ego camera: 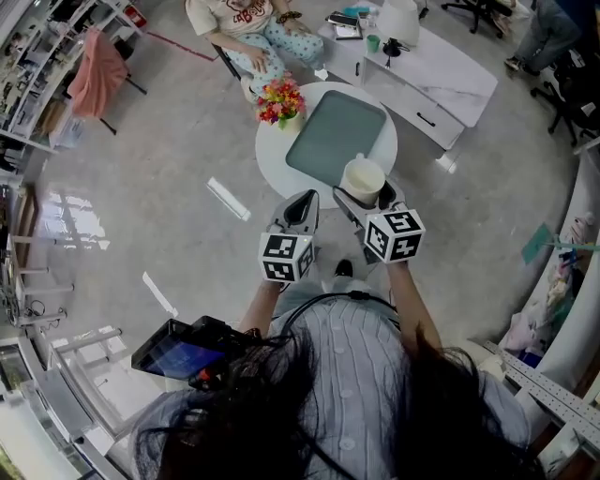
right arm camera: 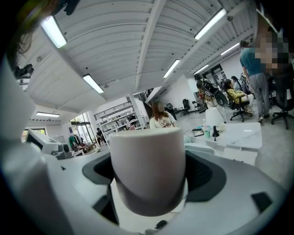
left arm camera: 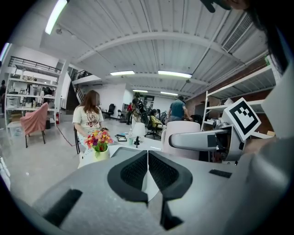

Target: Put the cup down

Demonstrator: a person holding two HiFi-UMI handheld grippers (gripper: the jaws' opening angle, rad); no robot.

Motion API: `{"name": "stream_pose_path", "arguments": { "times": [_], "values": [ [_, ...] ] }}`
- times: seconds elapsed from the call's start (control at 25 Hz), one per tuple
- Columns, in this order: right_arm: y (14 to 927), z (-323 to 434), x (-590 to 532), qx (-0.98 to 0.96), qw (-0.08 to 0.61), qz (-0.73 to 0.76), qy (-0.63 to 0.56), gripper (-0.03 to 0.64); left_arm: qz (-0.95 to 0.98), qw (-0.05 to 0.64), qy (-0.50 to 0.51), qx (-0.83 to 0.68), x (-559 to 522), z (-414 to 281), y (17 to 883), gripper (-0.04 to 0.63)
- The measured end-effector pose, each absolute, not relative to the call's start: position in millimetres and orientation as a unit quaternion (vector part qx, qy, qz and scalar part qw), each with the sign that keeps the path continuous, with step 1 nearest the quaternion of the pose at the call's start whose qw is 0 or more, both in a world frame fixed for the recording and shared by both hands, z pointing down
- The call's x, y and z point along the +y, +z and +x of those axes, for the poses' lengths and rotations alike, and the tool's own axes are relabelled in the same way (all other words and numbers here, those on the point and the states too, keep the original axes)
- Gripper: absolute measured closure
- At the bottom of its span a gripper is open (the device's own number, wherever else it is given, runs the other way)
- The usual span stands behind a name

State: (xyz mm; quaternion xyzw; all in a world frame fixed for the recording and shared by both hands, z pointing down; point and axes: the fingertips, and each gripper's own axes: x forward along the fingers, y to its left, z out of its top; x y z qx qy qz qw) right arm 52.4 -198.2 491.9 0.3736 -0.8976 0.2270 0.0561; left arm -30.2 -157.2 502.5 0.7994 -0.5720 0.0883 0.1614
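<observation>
A cream cup (ego camera: 363,178) stands upright between the jaws of my right gripper (ego camera: 366,194), held above the near right edge of the round white table (ego camera: 272,159). In the right gripper view the cup (right arm camera: 148,167) fills the middle, with a dark pad pressed against each side. My left gripper (ego camera: 302,207) hangs just short of the table's near edge, jaws together and nothing in them; its dark pads (left arm camera: 161,174) meet in the left gripper view. That view also shows the cup (left arm camera: 183,137) and the right gripper off to the right.
A grey-green mat (ego camera: 336,136) covers the table's middle, and a flower vase (ego camera: 281,103) stands at its far left edge. A seated person (ego camera: 248,28) is beyond the table. A white low table (ego camera: 441,80) with small items stands at the back right.
</observation>
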Motion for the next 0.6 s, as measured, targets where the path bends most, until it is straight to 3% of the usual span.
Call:
{"name": "stream_pose_path", "arguments": {
  "times": [0.6],
  "values": [
    [516,47,-279,-0.877,0.046,0.412,0.243,0.175,0.823,0.160,0.104,-0.535,-248,-35,518,0.577]
  ]
}}
